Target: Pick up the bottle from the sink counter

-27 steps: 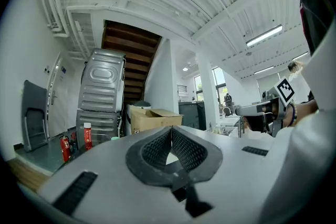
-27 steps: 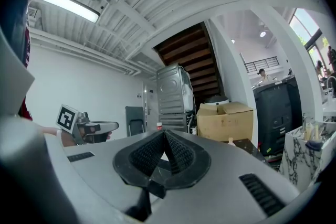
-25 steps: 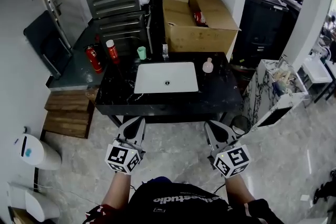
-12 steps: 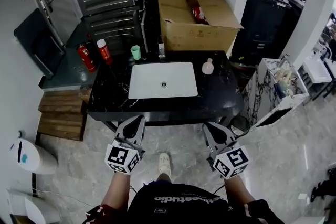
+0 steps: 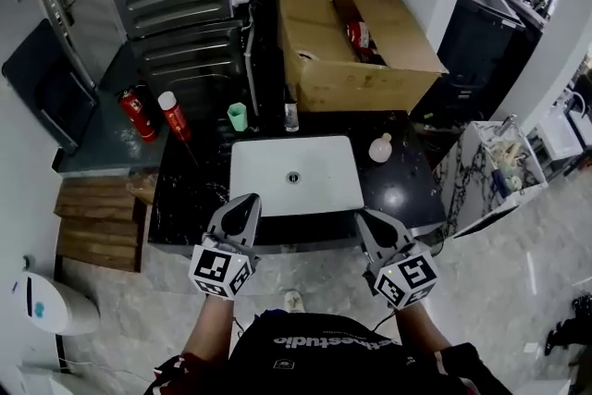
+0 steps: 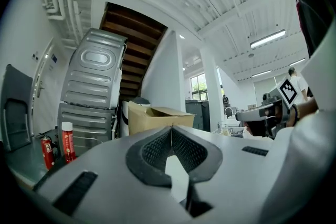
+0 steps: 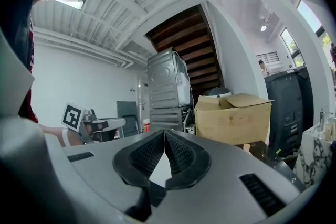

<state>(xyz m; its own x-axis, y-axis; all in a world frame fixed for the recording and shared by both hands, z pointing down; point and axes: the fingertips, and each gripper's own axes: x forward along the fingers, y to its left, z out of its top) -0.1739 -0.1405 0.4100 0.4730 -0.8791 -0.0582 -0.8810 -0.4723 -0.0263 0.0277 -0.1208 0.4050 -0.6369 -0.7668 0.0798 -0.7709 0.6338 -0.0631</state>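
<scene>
Both grippers are held level at the near edge of the dark table (image 5: 407, 190), the left gripper (image 5: 248, 203) and the right gripper (image 5: 366, 222) flanking the white basin (image 5: 319, 162), a stance judged to be a ready one before any reach. The fingers (image 6: 155, 149) of the left are pressed together on nothing, and the right's fingers (image 7: 144, 155) are likewise shut and empty. A pale round bottle (image 5: 380, 147) is seen upright just right of the basin, well apart from both grippers. A small dark bottle (image 5: 291, 116) is set behind the basin near a green cup (image 5: 238, 116). Which bottle is meant cannot be told. Neither bottle is clearly made out in the gripper views, and part of the table's front edge is hidden by the grippers.
</scene>
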